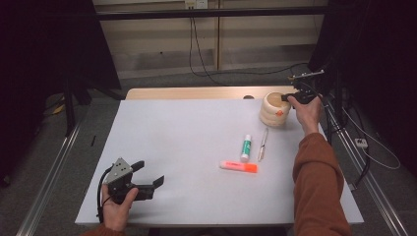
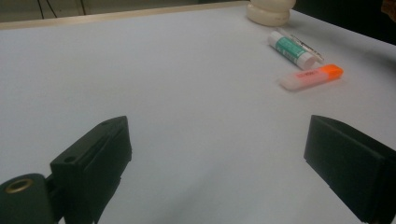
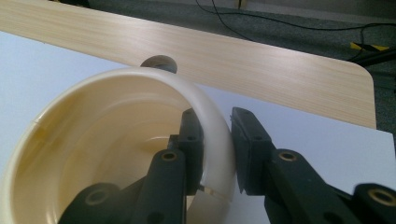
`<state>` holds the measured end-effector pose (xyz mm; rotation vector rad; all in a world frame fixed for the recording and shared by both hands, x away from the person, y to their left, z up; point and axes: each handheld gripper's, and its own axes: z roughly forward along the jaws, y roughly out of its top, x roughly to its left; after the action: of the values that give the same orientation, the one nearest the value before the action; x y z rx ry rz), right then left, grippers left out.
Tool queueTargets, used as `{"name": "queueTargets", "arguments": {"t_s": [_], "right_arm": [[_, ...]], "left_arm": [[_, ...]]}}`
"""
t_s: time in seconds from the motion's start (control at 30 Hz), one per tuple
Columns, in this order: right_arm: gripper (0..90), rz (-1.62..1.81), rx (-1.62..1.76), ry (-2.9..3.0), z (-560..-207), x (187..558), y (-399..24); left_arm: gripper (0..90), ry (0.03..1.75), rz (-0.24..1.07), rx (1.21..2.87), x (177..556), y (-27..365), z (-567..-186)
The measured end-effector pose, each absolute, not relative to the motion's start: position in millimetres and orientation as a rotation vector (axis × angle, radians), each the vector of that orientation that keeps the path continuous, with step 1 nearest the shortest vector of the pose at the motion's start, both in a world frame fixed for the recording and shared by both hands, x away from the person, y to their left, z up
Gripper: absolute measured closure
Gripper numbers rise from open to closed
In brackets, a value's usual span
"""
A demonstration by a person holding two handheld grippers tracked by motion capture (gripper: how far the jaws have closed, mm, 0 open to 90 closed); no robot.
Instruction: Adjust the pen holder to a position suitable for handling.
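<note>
- The right tool (image 1: pixel 286 98) sits at the far right of the white tabletop (image 1: pixel 187 142), held by a hand in a rust-coloured sleeve (image 1: pixel 317 187).
- Its jaws straddle the rim of a cream cup (image 1: pixel 273 109), one jaw inside and one outside, as the right gripper view shows (image 3: pixel 216 154).
- The inner jaw lies against the cup (image 3: pixel 107 154) wall and the outer one sits just beside it; the tool grips the cup by its wall.
- The cup stands upright near the far right corner, close to the bare wooden strip (image 1: pixel 196 93) along the far edge.
- The left tool (image 1: pixel 150 177) rests at the near left, its jaws wide apart with nothing between them (image 2: pixel 217 158).
- Near the cup, toward the middle right, lie a glue stick (image 1: pixel 246 148) with a green label, a thin pen (image 1: pixel 263 143) just beside it, and an orange highlighter (image 1: pixel 238 167) a little nearer.
- All three lie flat, well apart from the left tool.
</note>
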<state>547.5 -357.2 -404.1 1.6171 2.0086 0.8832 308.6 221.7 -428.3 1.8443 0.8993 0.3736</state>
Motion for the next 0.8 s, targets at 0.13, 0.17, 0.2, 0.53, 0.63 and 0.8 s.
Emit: {"name": "queueTargets", "arguments": {"t_s": [0.13, 0.17, 0.2, 0.53, 0.63, 0.8], "right_arm": [[74.9, 0.878, 1.619, 1.999, -401.7, 545.9, -355.8], [74.9, 0.881, 1.616, 1.992, -400.5, 545.5, -355.6], [74.9, 0.887, 1.615, 1.991, -399.2, 545.0, -355.3], [74.9, 0.912, 1.554, 1.984, -378.9, 532.5, -349.6], [74.9, 0.913, 1.556, 1.976, -371.2, 524.4, -346.8], [75.0, 0.931, 1.558, 1.976, -365.2, 509.1, -341.6]], "left_arm": [[7.2, 0.900, 0.371, 1.844, 308.5, 221.4, -428.2], [7.2, 0.900, 0.372, 1.843, 308.3, 221.3, -428.2], [7.2, 0.900, 0.372, 1.843, 308.3, 221.2, -428.2], [7.2, 0.915, 0.388, 1.824, 308.6, 224.2, -426.5], [7.2, 0.915, 0.390, 1.823, 308.7, 225.0, -425.9], [7.2, 0.911, 0.393, 1.823, 308.3, 223.7, -425.5]]}}
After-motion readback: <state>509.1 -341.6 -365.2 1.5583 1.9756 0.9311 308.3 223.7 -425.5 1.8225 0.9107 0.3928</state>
